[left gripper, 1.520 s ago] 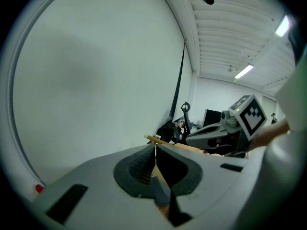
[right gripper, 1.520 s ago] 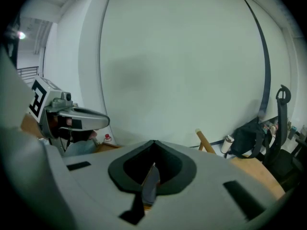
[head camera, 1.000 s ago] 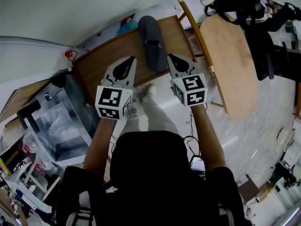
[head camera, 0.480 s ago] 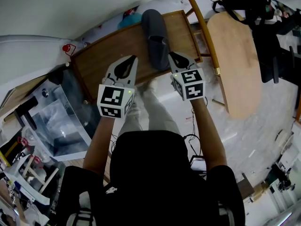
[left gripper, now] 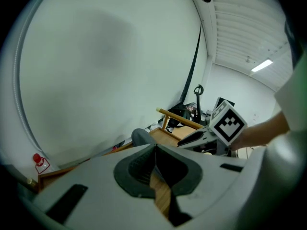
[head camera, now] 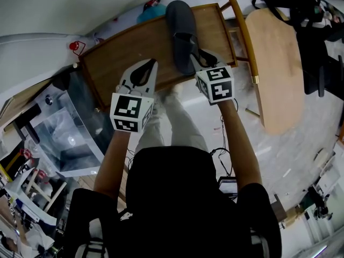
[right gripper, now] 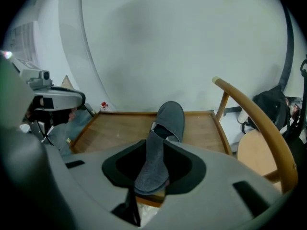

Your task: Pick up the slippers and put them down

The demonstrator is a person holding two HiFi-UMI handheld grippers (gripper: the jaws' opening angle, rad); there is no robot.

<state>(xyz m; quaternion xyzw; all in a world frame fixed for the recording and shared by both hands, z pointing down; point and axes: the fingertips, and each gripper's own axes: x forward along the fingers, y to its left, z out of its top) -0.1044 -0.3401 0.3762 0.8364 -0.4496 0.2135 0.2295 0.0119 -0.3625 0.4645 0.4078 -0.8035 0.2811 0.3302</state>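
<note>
A single grey slipper (head camera: 180, 26) lies on the wooden tabletop (head camera: 123, 52), toe toward the wall. My right gripper (head camera: 200, 56) is at its heel. In the right gripper view the slipper (right gripper: 170, 119) runs straight ahead, and its heel lies between the jaws of the right gripper (right gripper: 154, 164). Those jaws have just been opening, and the pads stand off the heel on both sides. My left gripper (head camera: 144, 69) hovers over the table's near edge, left of the slipper, holding nothing. Its tips meet in the left gripper view (left gripper: 155, 151), with the slipper's toe (left gripper: 140, 137) beyond them.
A wooden chair with a curved back rail (head camera: 241, 26) and round seat (head camera: 274, 63) stands right of the table. A clear plastic box (head camera: 64, 128) sits at the left. A black bag (head camera: 301, 4) lies at the far right. The wall runs close behind the table.
Both grippers have come down toward the table's near edge. The right one has reached the slipper's heel and its jaws have parted around it. The slipper has not moved.
</note>
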